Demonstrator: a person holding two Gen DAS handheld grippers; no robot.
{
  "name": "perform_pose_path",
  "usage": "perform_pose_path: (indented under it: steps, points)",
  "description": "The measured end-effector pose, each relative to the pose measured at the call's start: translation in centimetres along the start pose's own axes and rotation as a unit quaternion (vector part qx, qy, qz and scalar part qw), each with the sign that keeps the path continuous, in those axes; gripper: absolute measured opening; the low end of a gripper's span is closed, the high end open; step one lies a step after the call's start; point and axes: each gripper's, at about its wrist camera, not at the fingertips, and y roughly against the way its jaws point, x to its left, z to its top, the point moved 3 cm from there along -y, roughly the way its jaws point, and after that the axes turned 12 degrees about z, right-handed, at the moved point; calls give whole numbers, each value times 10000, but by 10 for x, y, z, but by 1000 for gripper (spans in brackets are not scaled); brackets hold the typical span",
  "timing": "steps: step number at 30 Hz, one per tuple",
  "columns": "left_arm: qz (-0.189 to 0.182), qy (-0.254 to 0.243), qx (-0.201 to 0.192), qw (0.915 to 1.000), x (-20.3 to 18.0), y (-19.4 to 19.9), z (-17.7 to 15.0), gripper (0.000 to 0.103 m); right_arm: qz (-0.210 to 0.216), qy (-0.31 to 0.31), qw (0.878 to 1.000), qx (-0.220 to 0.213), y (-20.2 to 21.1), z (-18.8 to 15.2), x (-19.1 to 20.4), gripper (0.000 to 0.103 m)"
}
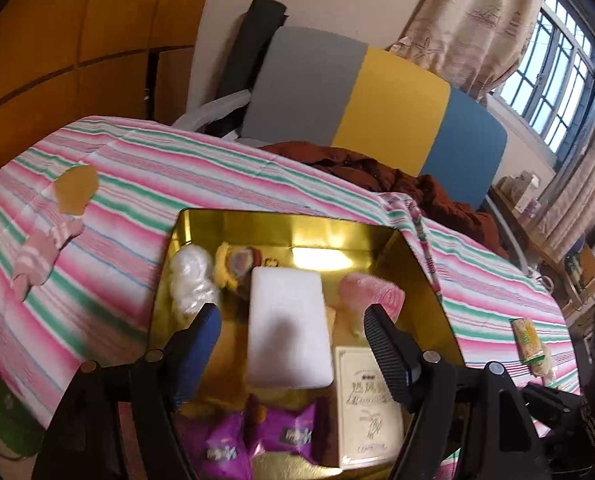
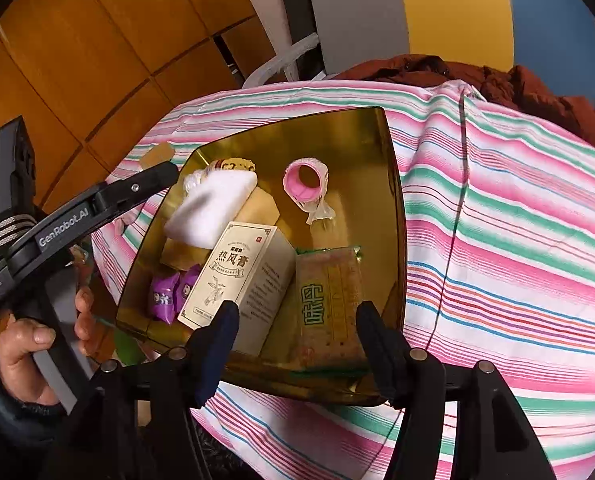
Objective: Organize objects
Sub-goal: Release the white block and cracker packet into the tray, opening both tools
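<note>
A gold tin tray (image 1: 317,224) (image 2: 393,208) sits on the striped cloth. It holds a white sponge (image 1: 287,328) (image 2: 213,208), a cream box (image 1: 367,400) (image 2: 245,276), purple candy packets (image 1: 265,440) (image 2: 169,292), a pink tape roll (image 1: 371,294) (image 2: 305,180), white fluff (image 1: 189,280) and a cracker pack (image 2: 329,304). My left gripper (image 1: 291,316) is open above the sponge, holding nothing; it also shows in the right wrist view (image 2: 153,178). My right gripper (image 2: 297,312) is open just above the cracker pack, which lies in the tray.
A second cracker pack (image 1: 527,338) lies on the cloth (image 1: 137,200) at the right. A pink sock-like item (image 1: 43,252) and a tan patch (image 1: 75,192) lie at the left. A dark red garment (image 1: 397,180) and a colour-block chair (image 1: 377,100) stand behind the table.
</note>
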Motion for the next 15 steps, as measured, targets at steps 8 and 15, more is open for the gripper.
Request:
perform_pose_path:
  steps: [8,15]
  points:
    - [345,-171,-187,9991,-1,27,-14,75,-482,425,9977,-222,3,-1,14,73]
    - [579,-254,-373,9973,-1,47,-25,75,-984,600,9919,-525,11,-4,19,78]
